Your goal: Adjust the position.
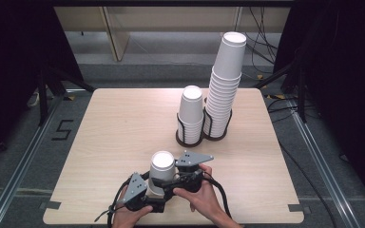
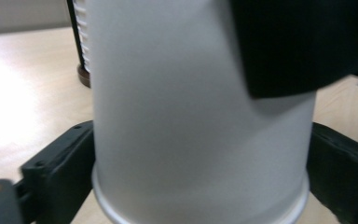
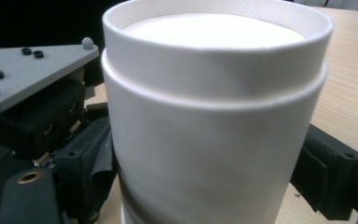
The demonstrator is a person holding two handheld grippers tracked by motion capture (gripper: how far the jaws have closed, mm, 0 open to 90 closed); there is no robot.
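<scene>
Near the table's front edge stand white paper cups (image 1: 161, 172), upside down and nested, one cup's base poking up out of the other (image 3: 214, 42). My left gripper (image 1: 153, 191) comes in from the left, low on the cups; its jaws press both sides of the outer cup just above the rim (image 2: 200, 205). My right gripper (image 1: 170, 182) comes in from the right, slightly higher, its jaws closed on the outer cup's wall (image 3: 205, 154). A hand holds each gripper. The left gripper's grey plate (image 3: 28, 74) is in the right gripper view.
A black wire cup holder (image 1: 190, 137) stands at the table's far middle, with a short stack of inverted cups (image 1: 190, 111) and a tall leaning stack (image 1: 224, 85). Bare wooden tabletop (image 1: 119, 128) lies left of it. Dark stands and cables flank the table.
</scene>
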